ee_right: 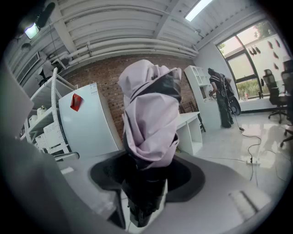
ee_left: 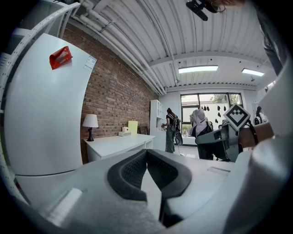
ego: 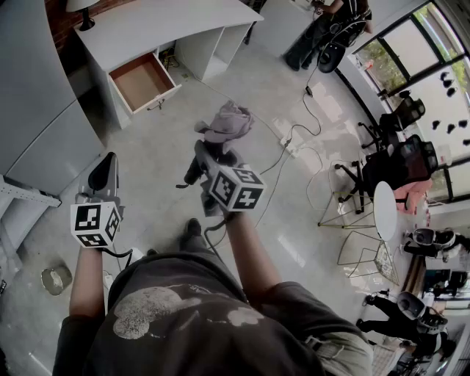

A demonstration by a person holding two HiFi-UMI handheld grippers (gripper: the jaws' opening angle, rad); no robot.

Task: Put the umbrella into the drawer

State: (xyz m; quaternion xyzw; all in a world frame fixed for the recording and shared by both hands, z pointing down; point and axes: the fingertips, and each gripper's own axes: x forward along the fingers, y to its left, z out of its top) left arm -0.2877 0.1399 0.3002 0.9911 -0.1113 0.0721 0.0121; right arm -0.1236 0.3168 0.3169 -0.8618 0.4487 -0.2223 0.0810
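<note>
A folded umbrella with pale lilac cloth and a black lower part stands out of my right gripper, which is shut on it. In the right gripper view the umbrella fills the middle, its black part clamped between the dark pads. The open drawer of the white desk lies at the upper left of the head view, well ahead of the umbrella. My left gripper hangs lower left, its dark pads closed together on nothing.
A tall white cabinet stands at the left beside the desk. A power strip with cables lies on the floor to the right. Chairs and a round white table are further right. A lamp sits on the desk.
</note>
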